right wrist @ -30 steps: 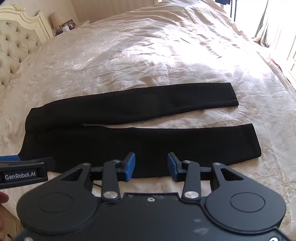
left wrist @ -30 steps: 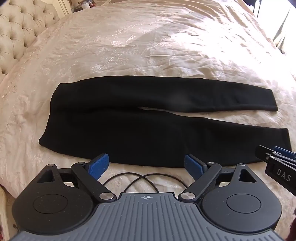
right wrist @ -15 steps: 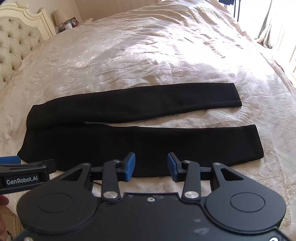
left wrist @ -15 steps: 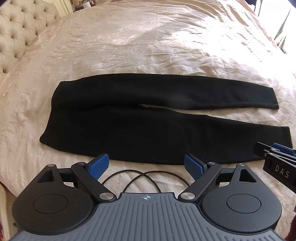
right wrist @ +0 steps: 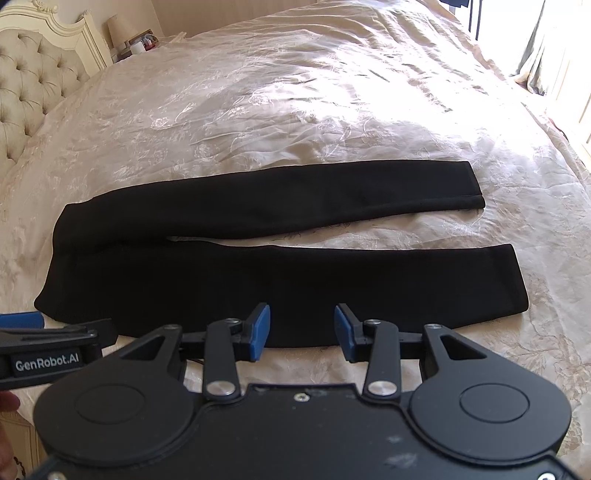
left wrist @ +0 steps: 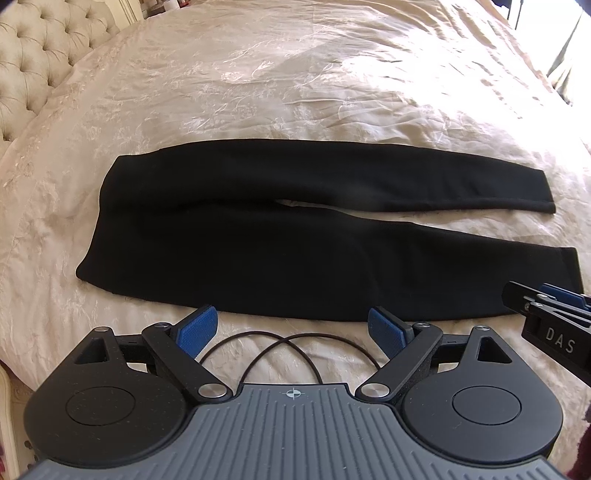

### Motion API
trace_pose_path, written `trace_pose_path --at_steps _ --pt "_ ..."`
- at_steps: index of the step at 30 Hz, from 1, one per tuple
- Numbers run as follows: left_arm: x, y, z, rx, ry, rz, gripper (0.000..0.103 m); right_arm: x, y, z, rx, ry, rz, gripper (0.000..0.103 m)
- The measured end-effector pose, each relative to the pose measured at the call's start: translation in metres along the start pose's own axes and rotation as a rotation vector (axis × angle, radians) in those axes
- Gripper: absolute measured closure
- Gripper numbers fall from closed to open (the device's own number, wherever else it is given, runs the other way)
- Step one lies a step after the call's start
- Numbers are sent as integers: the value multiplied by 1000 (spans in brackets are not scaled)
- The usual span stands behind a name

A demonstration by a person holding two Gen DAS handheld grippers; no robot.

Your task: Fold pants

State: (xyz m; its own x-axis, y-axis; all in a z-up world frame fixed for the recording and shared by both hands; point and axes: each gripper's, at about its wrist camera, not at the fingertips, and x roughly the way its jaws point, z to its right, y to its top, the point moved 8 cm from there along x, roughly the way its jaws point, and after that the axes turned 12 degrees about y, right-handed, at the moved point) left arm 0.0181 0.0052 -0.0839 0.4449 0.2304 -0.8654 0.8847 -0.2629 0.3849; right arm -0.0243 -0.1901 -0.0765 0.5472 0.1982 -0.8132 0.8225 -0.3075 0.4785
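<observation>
Black pants (left wrist: 295, 258) lie flat across the cream, flower-patterned bedspread (left wrist: 295, 92), waistband toward the tufted headboard (left wrist: 33, 62) on the left, both legs running out to the right. The legs are parted by a narrow wedge of bedspread that widens toward the hems; the far leg (right wrist: 295, 199) sits a little higher up the bed, the near leg (right wrist: 332, 288) close to the front edge of the bed.

From the left wrist view, the left claw (left wrist: 291, 330) hangs just short of the near edge of the pants, around the thigh part, its blue pads (left wrist: 195, 330) spread wide with nothing between them. A thin black cable (left wrist: 280, 347) loops over the bedspread between the fingers. The right tool's black side, marked "DAS", shows at the right border beside the hem of the near leg.

From the right wrist view, the right claw (right wrist: 302, 330) is also parted, though less widely, and holds nothing; its pads (right wrist: 258, 332) appear to overlap the near edge of the near leg, but whether they touch the cloth I cannot tell from this angle. The left tool, marked "GenRobot.AI", shows at the left border near the waistband corner. A small lamp (right wrist: 120, 31) stands beyond the headboard.
</observation>
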Motion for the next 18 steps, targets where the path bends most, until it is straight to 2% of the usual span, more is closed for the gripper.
trace_pose_path --at_steps 18 --pt "1 0 -2 -9 5 -10 14 3 -1 -1 -7 9 -2 62"
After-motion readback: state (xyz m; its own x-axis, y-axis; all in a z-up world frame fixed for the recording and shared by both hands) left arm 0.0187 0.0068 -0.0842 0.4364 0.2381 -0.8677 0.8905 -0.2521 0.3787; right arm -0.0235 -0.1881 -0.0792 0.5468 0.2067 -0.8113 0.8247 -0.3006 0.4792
